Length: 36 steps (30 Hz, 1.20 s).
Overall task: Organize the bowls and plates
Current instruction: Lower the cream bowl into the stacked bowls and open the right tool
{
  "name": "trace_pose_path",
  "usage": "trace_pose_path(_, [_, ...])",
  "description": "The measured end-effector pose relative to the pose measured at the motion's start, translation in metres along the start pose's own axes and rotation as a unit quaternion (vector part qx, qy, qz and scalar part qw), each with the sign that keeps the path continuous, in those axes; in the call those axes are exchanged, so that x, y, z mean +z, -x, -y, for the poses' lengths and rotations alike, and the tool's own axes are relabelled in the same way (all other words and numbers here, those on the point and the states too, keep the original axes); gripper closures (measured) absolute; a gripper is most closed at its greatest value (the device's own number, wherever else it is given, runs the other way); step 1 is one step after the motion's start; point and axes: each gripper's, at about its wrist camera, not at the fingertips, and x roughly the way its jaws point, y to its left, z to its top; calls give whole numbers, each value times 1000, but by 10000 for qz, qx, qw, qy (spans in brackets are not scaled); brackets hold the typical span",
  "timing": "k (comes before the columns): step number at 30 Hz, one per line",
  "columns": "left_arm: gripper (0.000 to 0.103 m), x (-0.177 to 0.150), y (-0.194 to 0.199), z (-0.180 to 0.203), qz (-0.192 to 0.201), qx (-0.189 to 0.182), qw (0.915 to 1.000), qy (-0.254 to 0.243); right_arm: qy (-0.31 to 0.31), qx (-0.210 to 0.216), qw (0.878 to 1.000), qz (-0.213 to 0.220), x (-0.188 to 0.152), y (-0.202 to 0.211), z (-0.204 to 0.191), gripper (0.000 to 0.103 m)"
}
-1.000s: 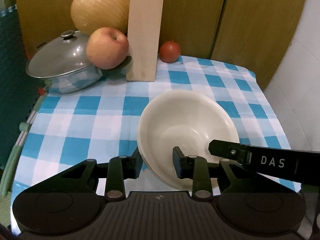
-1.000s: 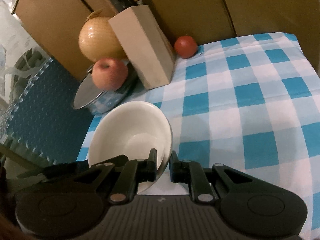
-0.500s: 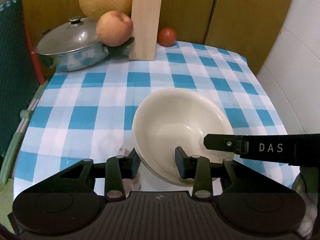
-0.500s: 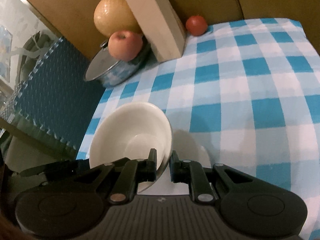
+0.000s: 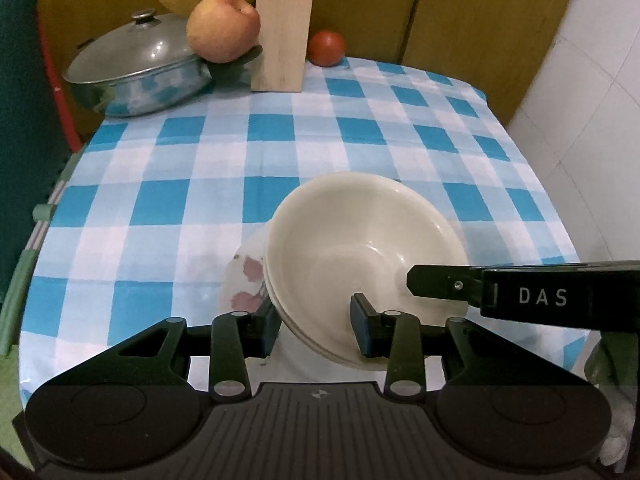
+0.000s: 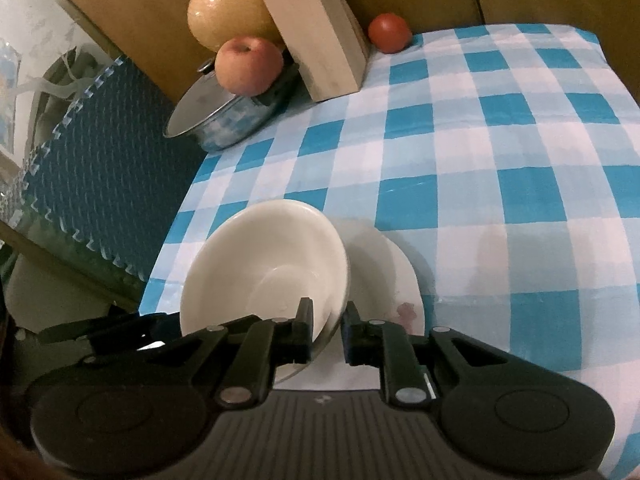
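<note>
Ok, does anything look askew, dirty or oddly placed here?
The red-and-yellow apple is balanced against the steel lidded pot. The cream ceramic bowls, gripped by both grippers, hang tilted over a white plate with pinkish marks that could be smears or a pattern.

a blue-and-white checked tablecloth (image 5: 280, 152) is covering the table, wooden cabinet doors (image 5: 460, 12) are standing behind it, white tiled wall (image 5: 592, 100) is rising alongside.

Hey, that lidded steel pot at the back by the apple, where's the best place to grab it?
Judging by shape, take the steel pot by its thin rim, one finger over the edge, coming from the open front side. The domed lid is slippery, its knob lifts only the lid, and the apple crowds the right side.
</note>
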Motion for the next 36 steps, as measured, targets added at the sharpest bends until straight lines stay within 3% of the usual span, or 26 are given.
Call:
trace_pose_path(11, [48,-7,5,-4,4,72,10000,54,-50,-35,9999,154,-7,10,-1,81])
trace_pose_path(13, [40,-8,10,-6,39,81,9999,100,-4,-95,9997,245,-10,17,-1,80])
trace_pose_path(17, [38,-13,25,-10,222,215,9994,119,53,-56,9987,511,-20,40,-3,80])
trace_pose_path(19, [30,-17,34,-11,307,286,9991,95,169,-61,9979,619,-27,54,-9,80])
trace_pose_path(22, [24,-31,47,-10,390,560,9977,-25,410,-79,9977,530,-46,71,-21,75])
trace_pose_path(25, [13,-52,54,-6,194,544,9983,-99,527,-185,9981,253,-71,78,-27,73])
trace_pose_path(30, [13,-78,44,0,-399,257,9987,169,505,-417,9976,212,-96,79,-30,73])
trace_pose_path(36, [13,-84,26,5,-397,340,9973,509,636,-673,9950,369,-103,68,-36,72])
